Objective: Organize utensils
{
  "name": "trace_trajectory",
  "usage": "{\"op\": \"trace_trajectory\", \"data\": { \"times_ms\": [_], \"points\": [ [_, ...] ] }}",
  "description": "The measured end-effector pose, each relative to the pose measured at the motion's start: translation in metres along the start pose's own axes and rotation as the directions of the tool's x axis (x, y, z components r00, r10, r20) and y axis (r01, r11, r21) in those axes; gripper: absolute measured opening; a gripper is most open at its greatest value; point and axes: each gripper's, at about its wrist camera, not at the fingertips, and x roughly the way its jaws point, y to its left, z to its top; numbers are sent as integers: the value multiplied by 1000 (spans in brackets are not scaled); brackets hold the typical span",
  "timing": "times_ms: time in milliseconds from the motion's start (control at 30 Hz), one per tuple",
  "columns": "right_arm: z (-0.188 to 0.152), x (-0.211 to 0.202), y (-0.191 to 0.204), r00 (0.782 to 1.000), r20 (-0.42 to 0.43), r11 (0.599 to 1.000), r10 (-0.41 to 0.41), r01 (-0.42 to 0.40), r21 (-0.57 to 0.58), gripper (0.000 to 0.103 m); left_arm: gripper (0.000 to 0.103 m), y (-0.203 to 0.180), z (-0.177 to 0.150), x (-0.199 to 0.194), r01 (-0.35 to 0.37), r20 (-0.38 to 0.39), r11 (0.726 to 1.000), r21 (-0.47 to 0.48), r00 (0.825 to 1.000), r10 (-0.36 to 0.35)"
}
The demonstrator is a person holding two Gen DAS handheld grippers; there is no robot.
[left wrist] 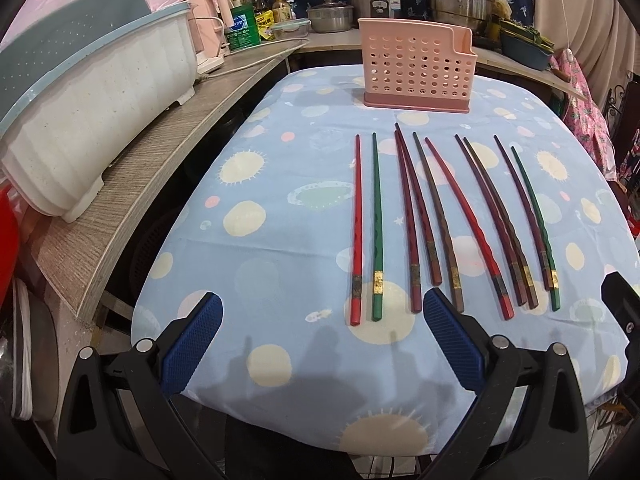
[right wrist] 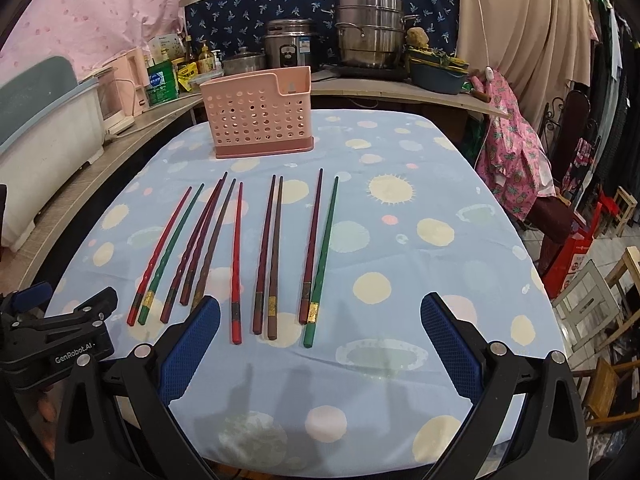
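Several red, green and dark brown chopsticks (left wrist: 436, 216) lie side by side on the blue spotted tablecloth (left wrist: 280, 208), tips pointing away; they also show in the right wrist view (right wrist: 236, 256). A pink perforated utensil holder (left wrist: 416, 66) stands upright behind them, also in the right wrist view (right wrist: 260, 116). My left gripper (left wrist: 322, 304) is open and empty near the front edge, just short of the chopstick handles. My right gripper (right wrist: 320, 306) is open and empty, its left finger (right wrist: 192, 344) beside the handle ends. The left gripper (right wrist: 52, 320) shows at the right view's left edge.
A wooden counter (left wrist: 132, 176) runs along the left with a white and teal dish rack (left wrist: 92, 112). Pots (right wrist: 368, 32), bottles and a blue basin (right wrist: 436, 74) stand on the back counter. A chair with pink cloth (right wrist: 516, 148) and stools stand to the right.
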Motion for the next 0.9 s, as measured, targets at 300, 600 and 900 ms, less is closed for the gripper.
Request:
{"op": "trace_trajectory", "data": {
  "times_ms": [300,600,900],
  "points": [
    [-5,-12,-1,1000,16,1000,12,-12,-2,96,96,-1,-10,-10,-1,6,1000,1,1000,1],
    [-6,-15,-2,1000,26,1000,12,-12,3,96,96,-3,-14,-17,0,20,1000,3,1000,0],
    [-6,-15,-3,1000,29,1000,12,-12,2,96,96,-3,-16,-18,0,22,1000,2,1000,0]
  ]
}}
